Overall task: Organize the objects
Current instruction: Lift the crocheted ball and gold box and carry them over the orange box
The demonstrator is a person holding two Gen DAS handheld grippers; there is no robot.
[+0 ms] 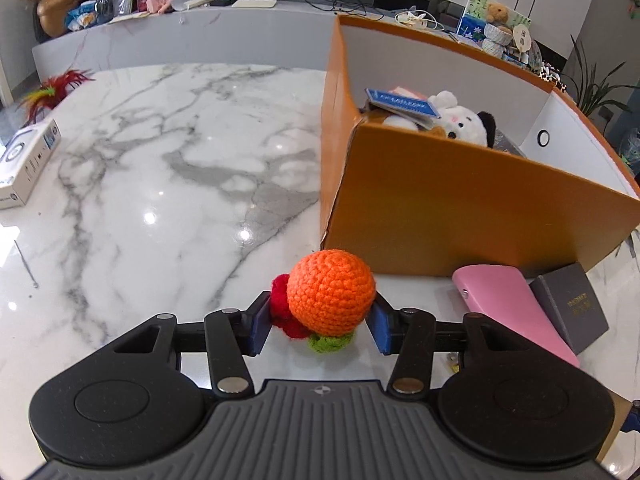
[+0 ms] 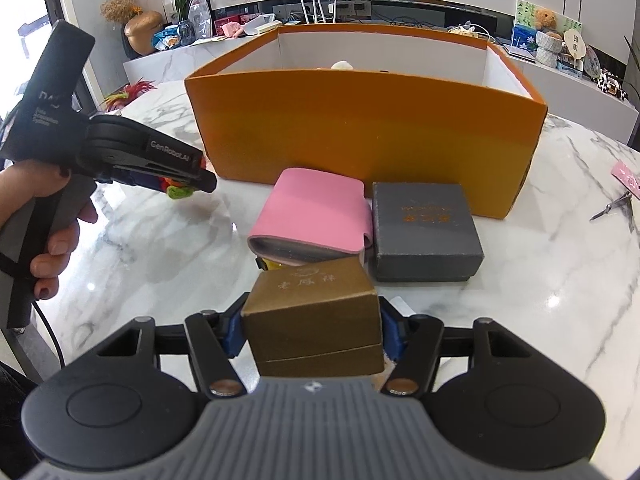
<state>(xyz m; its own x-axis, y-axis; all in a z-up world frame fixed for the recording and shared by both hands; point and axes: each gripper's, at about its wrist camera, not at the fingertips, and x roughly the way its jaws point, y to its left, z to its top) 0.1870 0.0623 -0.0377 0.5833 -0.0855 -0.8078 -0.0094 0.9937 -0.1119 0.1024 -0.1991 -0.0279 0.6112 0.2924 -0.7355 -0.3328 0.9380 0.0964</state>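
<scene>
My left gripper [image 1: 320,326] is shut on a crochet toy [image 1: 330,294] with an orange ball, red bumps and a green base, held just in front of the near left corner of the orange box [image 1: 460,216]. In the right wrist view the same gripper [image 2: 182,184] appears at the left, in a person's hand. My right gripper [image 2: 312,330] is shut on a brown cardboard box [image 2: 316,312] with gold lettering. Beyond it lie a pink case [image 2: 312,212] and a grey box [image 2: 424,232], both against the orange box [image 2: 360,140].
The orange box holds a white plush toy [image 1: 460,118] and a blue card [image 1: 400,104]. A white carton [image 1: 28,164] sits at the marble table's left edge, a metal tool [image 2: 612,204] at its right. A cluttered counter [image 1: 200,40] runs behind.
</scene>
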